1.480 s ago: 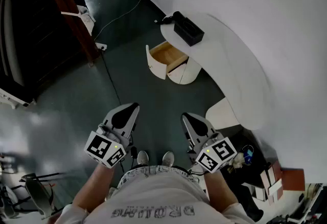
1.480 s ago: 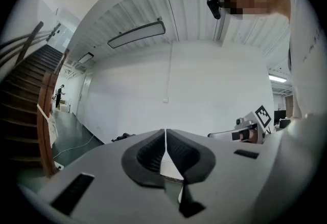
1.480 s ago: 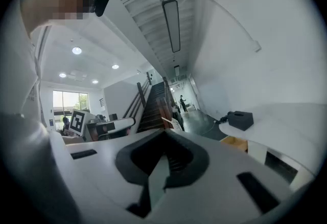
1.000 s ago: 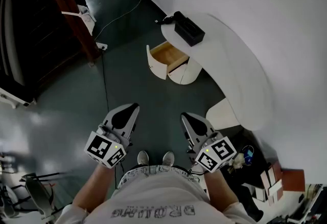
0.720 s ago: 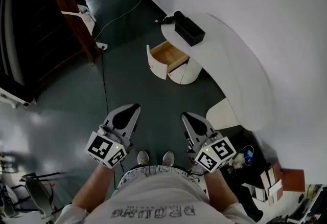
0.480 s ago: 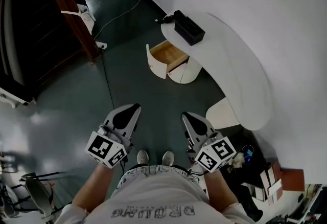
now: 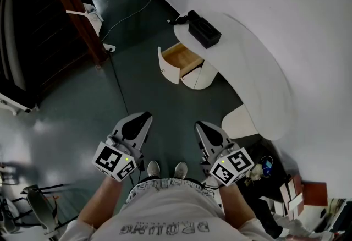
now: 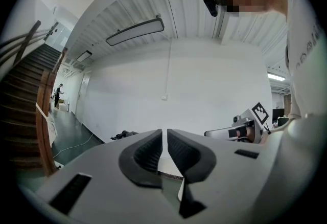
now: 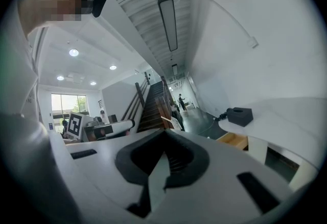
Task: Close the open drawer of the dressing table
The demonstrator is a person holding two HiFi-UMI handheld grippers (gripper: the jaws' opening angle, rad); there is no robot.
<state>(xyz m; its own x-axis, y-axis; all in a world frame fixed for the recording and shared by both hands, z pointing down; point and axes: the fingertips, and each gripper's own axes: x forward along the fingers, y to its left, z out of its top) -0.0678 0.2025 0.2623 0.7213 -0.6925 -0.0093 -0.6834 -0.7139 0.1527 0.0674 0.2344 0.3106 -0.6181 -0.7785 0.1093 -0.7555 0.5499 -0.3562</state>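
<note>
The white curved dressing table (image 7: 250, 77) stands ahead on the right. Its drawer (image 7: 180, 60) is pulled out, and the bare wooden inside shows. My left gripper (image 7: 143, 119) and right gripper (image 7: 202, 127) hang side by side over the dark floor, well short of the drawer. Both are shut with nothing in them. In the left gripper view the pads (image 8: 153, 149) meet along a thin slit. The right gripper view has the jaws closed (image 9: 164, 135), with the open drawer (image 9: 233, 139) beyond them to the right.
A black box (image 7: 203, 29) with a cable sits on the table top above the drawer. A dark wooden staircase (image 7: 82, 20) rises at the left. Cluttered boxes (image 7: 294, 196) lie at the lower right. The person's shoes (image 7: 166, 169) show between the grippers.
</note>
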